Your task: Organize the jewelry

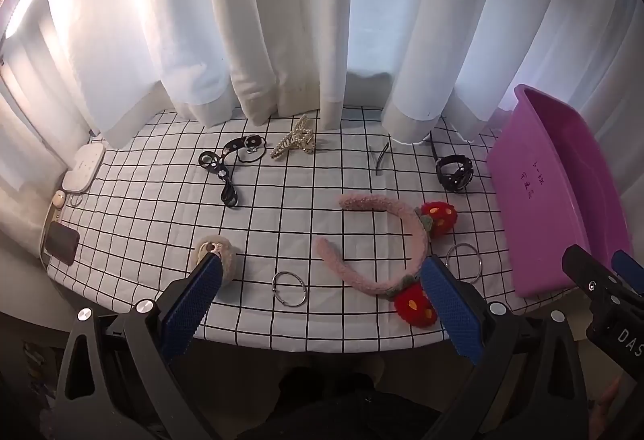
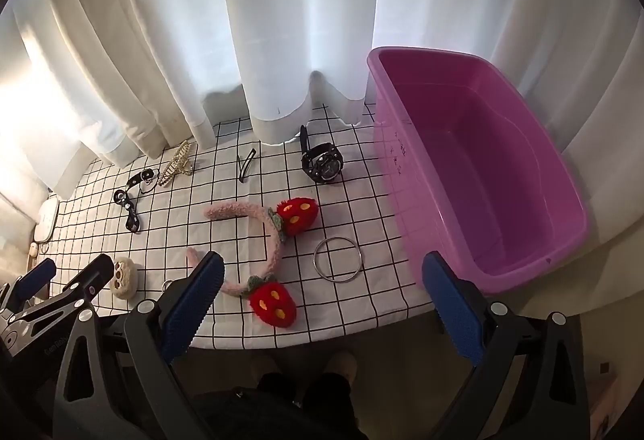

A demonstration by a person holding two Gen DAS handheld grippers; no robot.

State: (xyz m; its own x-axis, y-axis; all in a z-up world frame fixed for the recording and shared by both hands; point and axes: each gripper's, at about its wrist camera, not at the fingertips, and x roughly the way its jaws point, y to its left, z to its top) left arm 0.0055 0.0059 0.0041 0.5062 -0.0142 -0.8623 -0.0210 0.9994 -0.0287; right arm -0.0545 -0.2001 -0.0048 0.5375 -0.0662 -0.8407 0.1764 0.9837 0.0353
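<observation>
Both my grippers, left gripper (image 1: pixel 322 279) and right gripper (image 2: pixel 322 279), gape wide, holding nothing; purple tub (image 2: pixel 563 198) waits empty at two o'clock for the jewelry.

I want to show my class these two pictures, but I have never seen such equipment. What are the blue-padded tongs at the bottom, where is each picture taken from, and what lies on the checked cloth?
The tongs are hand-held grippers, one in each of a person's hands, each carrying its own camera. One picture looks along the left gripper, the other along the right gripper. Both stand open and hold nothing. On the checked tablecloth lie a pink headband with red strawberries, a black watch, a metal bangle, a gold hair claw and other small accessories. The purple tub at the right is empty.
</observation>
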